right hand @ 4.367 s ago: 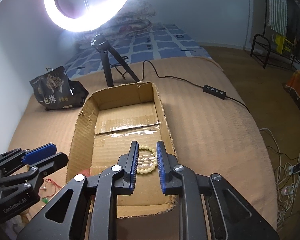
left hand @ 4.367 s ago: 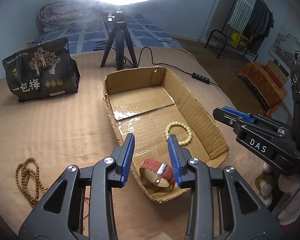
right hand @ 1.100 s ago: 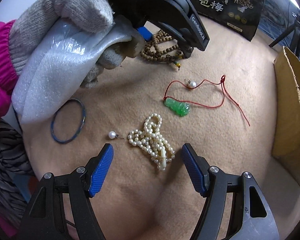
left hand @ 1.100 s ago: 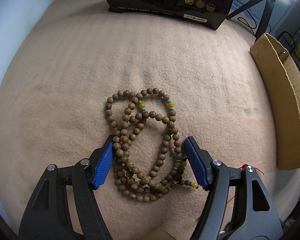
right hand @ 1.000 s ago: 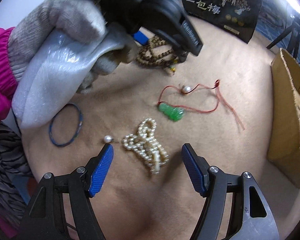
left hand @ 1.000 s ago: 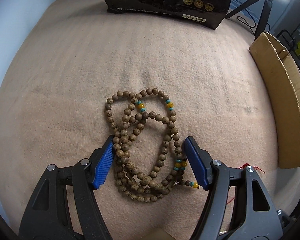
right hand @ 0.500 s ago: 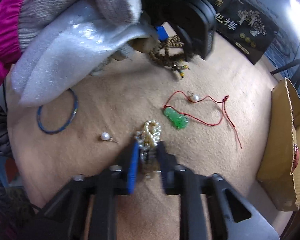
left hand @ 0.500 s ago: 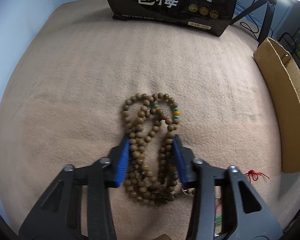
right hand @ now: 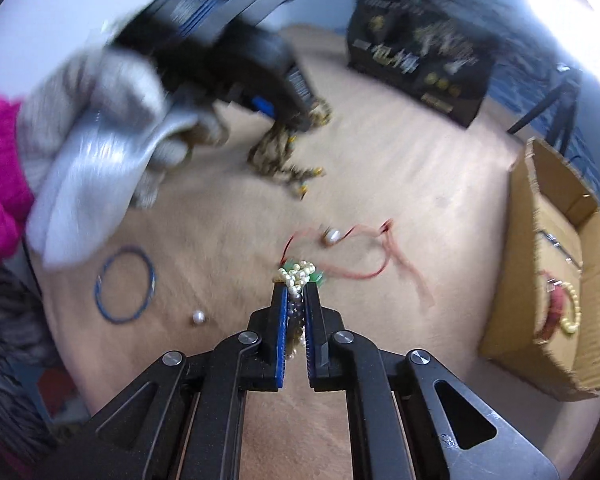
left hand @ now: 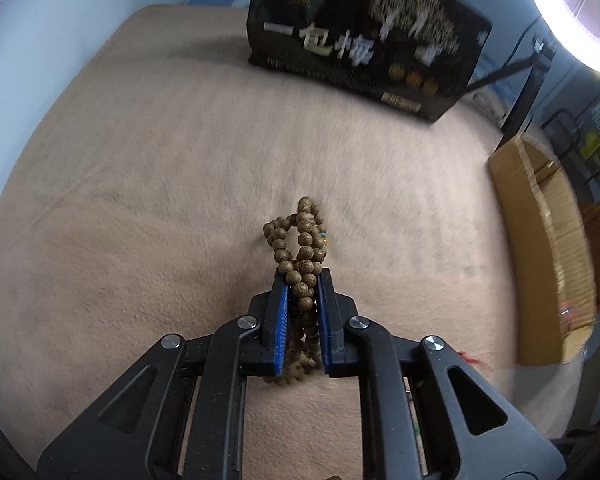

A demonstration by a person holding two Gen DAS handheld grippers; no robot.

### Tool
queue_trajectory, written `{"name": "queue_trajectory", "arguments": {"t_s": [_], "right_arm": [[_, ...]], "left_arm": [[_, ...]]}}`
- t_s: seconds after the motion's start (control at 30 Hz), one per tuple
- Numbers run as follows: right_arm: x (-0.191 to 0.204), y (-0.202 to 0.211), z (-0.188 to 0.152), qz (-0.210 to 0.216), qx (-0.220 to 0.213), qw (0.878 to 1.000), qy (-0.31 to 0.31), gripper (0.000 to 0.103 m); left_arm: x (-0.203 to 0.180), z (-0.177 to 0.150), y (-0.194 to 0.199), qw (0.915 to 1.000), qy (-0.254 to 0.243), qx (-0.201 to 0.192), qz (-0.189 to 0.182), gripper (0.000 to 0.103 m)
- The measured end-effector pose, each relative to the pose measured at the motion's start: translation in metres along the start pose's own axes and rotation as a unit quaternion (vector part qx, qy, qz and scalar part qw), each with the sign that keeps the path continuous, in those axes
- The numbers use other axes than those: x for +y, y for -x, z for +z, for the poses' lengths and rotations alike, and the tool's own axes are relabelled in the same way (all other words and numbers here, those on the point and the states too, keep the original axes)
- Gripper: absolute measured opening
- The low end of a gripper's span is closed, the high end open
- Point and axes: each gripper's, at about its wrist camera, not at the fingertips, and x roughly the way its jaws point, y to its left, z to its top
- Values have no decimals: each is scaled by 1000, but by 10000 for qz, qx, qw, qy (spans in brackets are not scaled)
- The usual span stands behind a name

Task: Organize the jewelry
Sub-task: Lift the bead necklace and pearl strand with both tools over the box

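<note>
Wooden brown bead necklace sits bunched in the left tongs, left of the open cardboard box. Right tongs pinch the white pearl strand. Both look light, limp, slippery; a grip on a bunched clump seems safest.

The left gripper, black with blue pads on its fingers, is clamped on a long strand of round brown wooden beads. Loops of the strand bunch up past the fingertips, and more beads hang in the narrow gap between the pads. A small teal and orange bead shows at the right edge of the bunch. Below lies a tan, softly ribbed cloth surface. At its far side stands a black printed bag with pale Chinese characters. An open brown cardboard box sits at the right, blurred. A bright ring light glows in the top right corner.
</note>
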Motion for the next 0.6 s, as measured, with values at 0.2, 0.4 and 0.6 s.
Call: {"name": "queue_trajectory", "arguments": {"t_s": [0.2,0.4,0.6], "right_arm": [[-20,31,13,-165,-459,9984,-281,6],[-50,55,20,-387,-779,9942,-627,6],[-90,78,20,-693,-1057,9864,-1055,6]], "left_arm": [[-12,8,36,9985,91,-357,-409,11],[-42,12,61,9955,-67,-658,-680,11],[-74,13,80,9920,-316,-814,-908,11]]}}
